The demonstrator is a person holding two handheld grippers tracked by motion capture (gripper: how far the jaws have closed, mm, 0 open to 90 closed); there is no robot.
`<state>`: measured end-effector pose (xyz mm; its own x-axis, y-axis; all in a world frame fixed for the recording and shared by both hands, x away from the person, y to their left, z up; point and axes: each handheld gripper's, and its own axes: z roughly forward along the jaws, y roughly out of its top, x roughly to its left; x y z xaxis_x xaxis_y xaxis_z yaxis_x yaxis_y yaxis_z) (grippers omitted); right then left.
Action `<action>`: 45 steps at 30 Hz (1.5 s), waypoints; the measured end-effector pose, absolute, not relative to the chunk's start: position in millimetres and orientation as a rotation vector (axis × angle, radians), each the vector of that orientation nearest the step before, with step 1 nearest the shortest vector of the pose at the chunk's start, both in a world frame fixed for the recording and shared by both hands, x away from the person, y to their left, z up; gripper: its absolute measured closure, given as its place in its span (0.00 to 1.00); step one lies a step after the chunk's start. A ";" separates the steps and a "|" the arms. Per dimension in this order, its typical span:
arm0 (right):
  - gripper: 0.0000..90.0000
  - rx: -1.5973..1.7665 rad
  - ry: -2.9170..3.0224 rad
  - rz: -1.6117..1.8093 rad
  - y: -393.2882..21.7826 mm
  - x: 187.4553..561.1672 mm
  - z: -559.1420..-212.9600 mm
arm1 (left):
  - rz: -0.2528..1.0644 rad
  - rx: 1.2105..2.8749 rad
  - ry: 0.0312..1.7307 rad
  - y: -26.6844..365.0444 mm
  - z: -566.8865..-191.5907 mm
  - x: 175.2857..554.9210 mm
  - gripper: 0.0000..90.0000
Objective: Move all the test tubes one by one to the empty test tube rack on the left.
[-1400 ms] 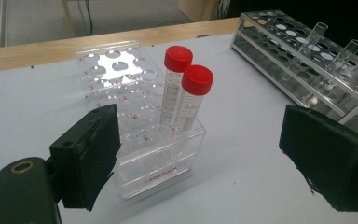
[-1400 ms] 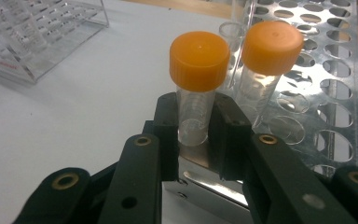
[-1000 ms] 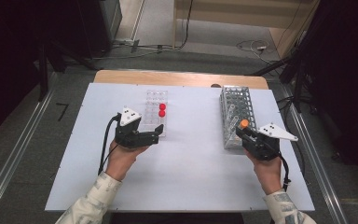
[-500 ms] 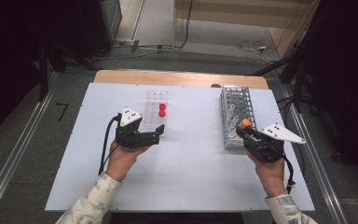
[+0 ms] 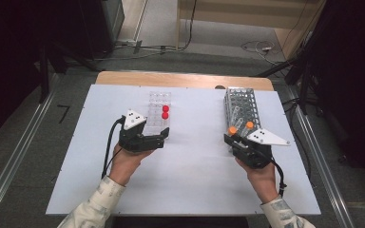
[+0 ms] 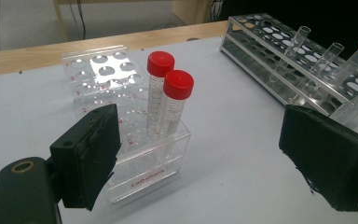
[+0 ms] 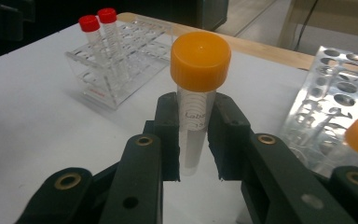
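Note:
My right gripper (image 7: pixel 196 140) is shut on a clear tube with an orange cap (image 7: pixel 199 60), held upright just left of the metal wire rack (image 5: pixel 241 102). In the high view the held orange-capped tube (image 5: pixel 232 129) stands at the tips of the right gripper (image 5: pixel 231 138). A second orange-capped tube (image 5: pixel 250 125) stands in the wire rack's near end. My left gripper (image 5: pixel 161 140) stands open at the near end of the clear plastic rack (image 5: pixel 158 102). That rack holds two red-capped tubes (image 6: pixel 170 77), which rise between the open left gripper (image 6: pixel 205 158) jaws.
The white table top (image 5: pixel 190 190) has free room at the front and between the two racks. The wire rack (image 6: pixel 298 60) also holds some uncapped glass tubes. Beyond the table's wooden far edge (image 5: pixel 180 78) is floor with cables.
My right gripper has moved left, away from the wire rack, with the orange-capped tube in it. A second orange cap now shows in the rack. The left gripper has kept still.

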<state>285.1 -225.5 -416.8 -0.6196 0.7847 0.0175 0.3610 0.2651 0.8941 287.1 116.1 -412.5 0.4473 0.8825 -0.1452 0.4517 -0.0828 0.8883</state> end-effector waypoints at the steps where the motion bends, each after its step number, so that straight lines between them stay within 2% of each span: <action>1: 0.80 1.031 2.119 1.314 -221.7 285.1 -417.8 | 0.544 1.710 1.159 115.8 -412.3 286.8 0.14; 21: 0.80 0.927 2.259 1.307 -172.2 284.5 -432.7 | 0.532 1.726 1.116 106.3 -409.7 280.6 0.16; 35: 0.80 0.842 2.377 1.295 -134.5 281.1 -440.4 | 0.496 1.788 0.979 71.5 -406.7 263.1 0.18; 39: 0.80 0.825 2.393 1.298 -127.4 280.5 -440.9 | 0.489 1.794 0.954 69.1 -407.5 261.1 0.23; 45: 0.80 0.804 2.396 1.319 -120.3 279.0 -438.2 | 0.448 1.818 0.895 66.6 -411.5 260.8 0.43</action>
<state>279.0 -120.3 -438.2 -0.8023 0.5967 0.0142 0.3311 0.4251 0.8424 260.8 66.6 -411.5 0.6549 0.7494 -0.0974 0.3716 -0.2071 0.9050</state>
